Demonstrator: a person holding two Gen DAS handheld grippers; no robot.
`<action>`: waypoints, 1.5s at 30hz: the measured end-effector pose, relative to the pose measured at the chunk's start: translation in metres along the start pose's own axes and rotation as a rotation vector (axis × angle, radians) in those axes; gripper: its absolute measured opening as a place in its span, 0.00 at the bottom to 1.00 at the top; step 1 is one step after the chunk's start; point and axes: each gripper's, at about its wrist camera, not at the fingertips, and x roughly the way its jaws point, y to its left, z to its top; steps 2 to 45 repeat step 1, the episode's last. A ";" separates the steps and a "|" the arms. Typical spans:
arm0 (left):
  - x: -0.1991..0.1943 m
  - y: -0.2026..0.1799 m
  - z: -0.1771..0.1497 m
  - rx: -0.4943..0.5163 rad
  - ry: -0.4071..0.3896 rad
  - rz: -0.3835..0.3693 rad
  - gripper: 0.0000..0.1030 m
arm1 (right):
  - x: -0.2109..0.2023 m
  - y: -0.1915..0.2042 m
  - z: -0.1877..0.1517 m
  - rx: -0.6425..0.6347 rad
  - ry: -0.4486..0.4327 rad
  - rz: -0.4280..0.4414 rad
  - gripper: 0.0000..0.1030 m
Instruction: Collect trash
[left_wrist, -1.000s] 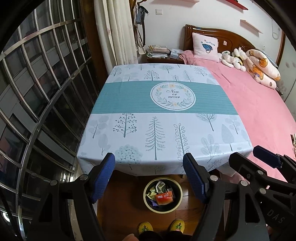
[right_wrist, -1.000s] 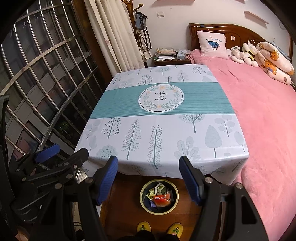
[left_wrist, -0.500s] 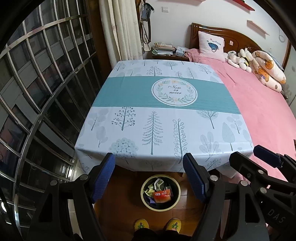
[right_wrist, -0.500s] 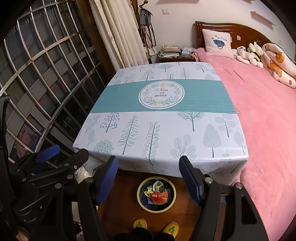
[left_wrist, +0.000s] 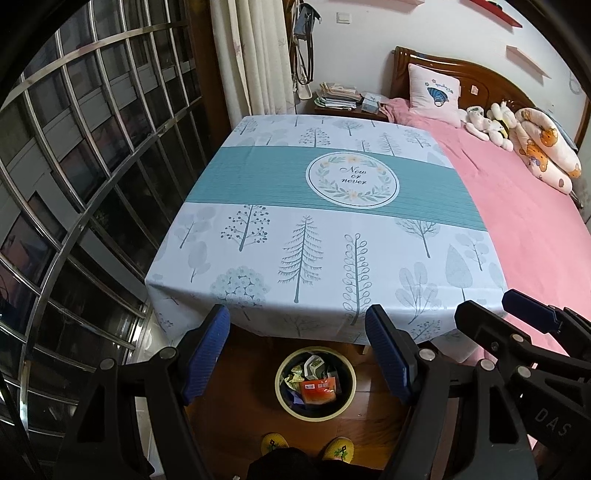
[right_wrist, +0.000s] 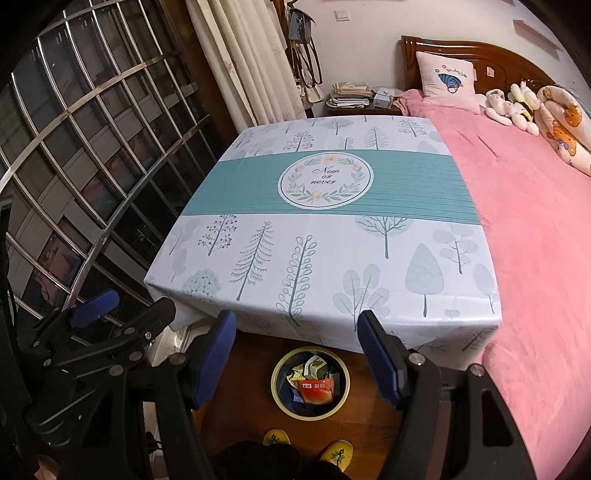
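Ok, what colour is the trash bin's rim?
Pale yellow; the trash bin shows best in the right wrist view.

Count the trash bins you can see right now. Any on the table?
1. The trash bin stands on the wooden floor just past the table's near edge, in front of the person's yellow slippers; none on the table. Space under the table is hidden.

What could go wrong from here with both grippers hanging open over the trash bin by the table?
1. The trash bin stands just in front of the yellow slippers; a step forward could likely knock it over and spill the wrappers.
2. The left gripper and right gripper are close side by side, so they might collide when lowered together.
3. The tablecloth edge hangs near the fingers and could snag.
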 end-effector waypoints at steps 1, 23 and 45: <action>0.000 0.001 0.001 -0.001 0.002 0.003 0.72 | 0.001 0.000 0.001 -0.002 0.000 0.005 0.67; 0.000 0.001 0.001 -0.001 0.002 0.003 0.72 | 0.001 0.000 0.001 -0.002 0.000 0.005 0.67; 0.000 0.001 0.001 -0.001 0.002 0.003 0.72 | 0.001 0.000 0.001 -0.002 0.000 0.005 0.67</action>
